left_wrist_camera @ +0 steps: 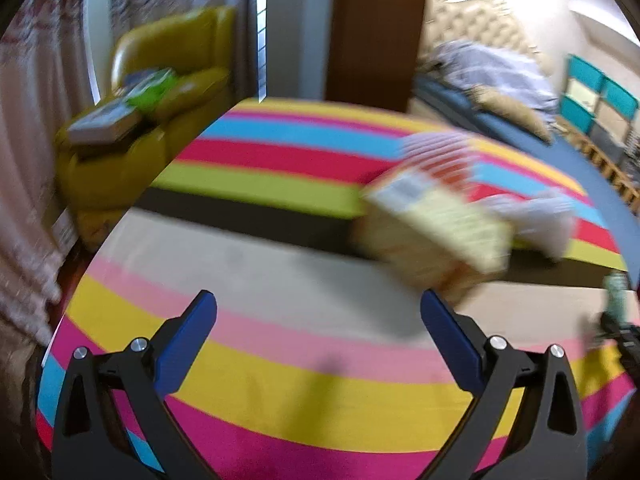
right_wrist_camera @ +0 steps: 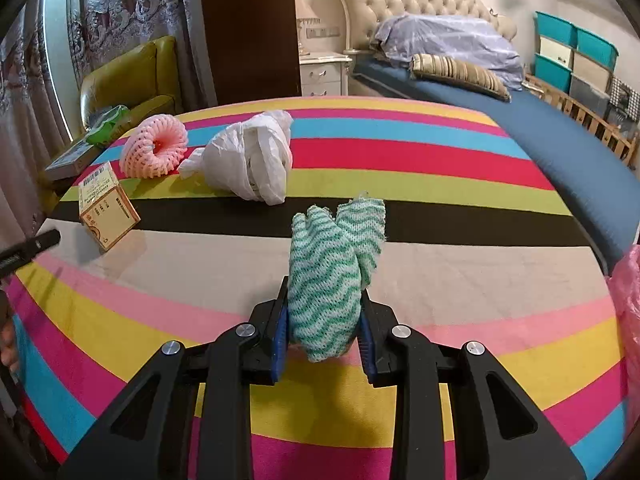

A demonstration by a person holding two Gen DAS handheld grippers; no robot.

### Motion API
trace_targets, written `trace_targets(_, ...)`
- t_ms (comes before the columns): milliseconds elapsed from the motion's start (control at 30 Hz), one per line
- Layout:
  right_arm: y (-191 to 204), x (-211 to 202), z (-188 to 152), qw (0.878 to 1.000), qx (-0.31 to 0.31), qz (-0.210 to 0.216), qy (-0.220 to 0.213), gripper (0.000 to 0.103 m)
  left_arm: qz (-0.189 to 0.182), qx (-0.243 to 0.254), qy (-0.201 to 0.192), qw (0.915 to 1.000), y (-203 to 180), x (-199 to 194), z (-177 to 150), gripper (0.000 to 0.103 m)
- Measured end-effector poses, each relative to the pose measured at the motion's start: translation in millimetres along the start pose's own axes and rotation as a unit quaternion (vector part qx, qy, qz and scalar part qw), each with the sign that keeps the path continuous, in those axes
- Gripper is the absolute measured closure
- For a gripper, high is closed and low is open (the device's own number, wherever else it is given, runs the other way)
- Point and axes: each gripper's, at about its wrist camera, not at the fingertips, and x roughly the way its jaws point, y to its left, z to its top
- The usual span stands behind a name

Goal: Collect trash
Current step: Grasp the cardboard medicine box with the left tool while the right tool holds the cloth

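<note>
- Right wrist view: the right tongs (right_wrist_camera: 323,320) are clenched on a green-and-white cloth (right_wrist_camera: 328,280), which bulges up out of the jaws, its free end folded over above the striped tablecloth (right_wrist_camera: 440,368).
- Left wrist view: the left tongs (left_wrist_camera: 319,320) are released, jaws spread wide with nothing between them, hanging over the tablecloth (left_wrist_camera: 280,392). This view is smeared by motion.
- Past the cloth, toward the far left, lie the other bits of trash: a small cardboard box (right_wrist_camera: 107,205) tipped on one edge, then a crumpled white plastic bag (right_wrist_camera: 252,160), then a pink foam net ring (right_wrist_camera: 155,151) farthest off. In the left view the box (left_wrist_camera: 432,232) sits just beyond the right-hand jaw.
- A pink bag (right_wrist_camera: 626,300) shows at the right edge of the view, right of the cloth; probably the place for trash, though too little of it shows to be sure.
- Risks, as I judge them: the cloth is soft and held only at its lower part, so a quick swing could let it slide free.
- The tipped box could topple or skid if a spread jaw clips it rather than straddling it.
- The white bag is slippery and loose; a shallow pinch may catch only a fold.
</note>
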Motion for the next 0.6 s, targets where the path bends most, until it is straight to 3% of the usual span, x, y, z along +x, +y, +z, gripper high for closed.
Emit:
trace_targets(133, 4, -5, -2, 1.000, -0.011, 0.001, -0.012, 0.074, -0.014, 0.000, 0.005, 0.9999, -44, -1, 11, 0.005)
trace_targets(333, 0, -8, -3, 1.000, 0.003, 0.014, -0.018, 0.074, 0.034, -0.014, 0.024, 0.9990, -94, 41, 26, 0.005)
trace_targets(500, -5, -8, -3, 0.999, 0.014, 0.026, -0.018, 0.074, 0.074, -0.001, 0.036, 0.9966, -110, 69, 40, 0.005)
trace_targets(600, -6, -10, -4, 0.999, 0.014, 0.030, -0.021, 0.074, 0.074, -0.009, 0.052, 0.9959, -96, 68, 37, 0.006)
